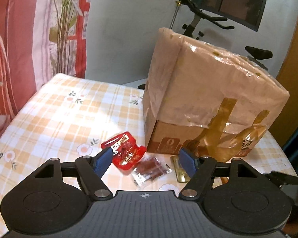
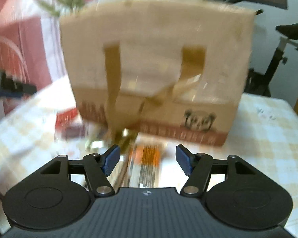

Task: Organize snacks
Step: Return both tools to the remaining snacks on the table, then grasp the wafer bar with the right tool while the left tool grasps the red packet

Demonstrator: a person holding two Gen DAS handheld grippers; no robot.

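Jaws of the left gripper [image 1: 145, 158] stand apart, empty, over a glossy red packet [image 1: 127, 154] and a clear brown-filled sachet [image 1: 151, 169] lying before the taped cardboard box [image 1: 208, 99]. Right gripper [image 2: 147, 158] jaws also gape, framing a blurred orange packet [image 2: 147, 158] on the checked, flowered tabletop [image 1: 49, 119].

A table [image 1: 49, 107] covered in an orange-and-white checked cloth with small flowers carries a taped cardboard box [image 1: 208, 99]. In front of the box lie a red snack packet [image 1: 127, 152], a clear packet of brown pieces [image 1: 151, 168] and a gold packet [image 1: 178, 168].
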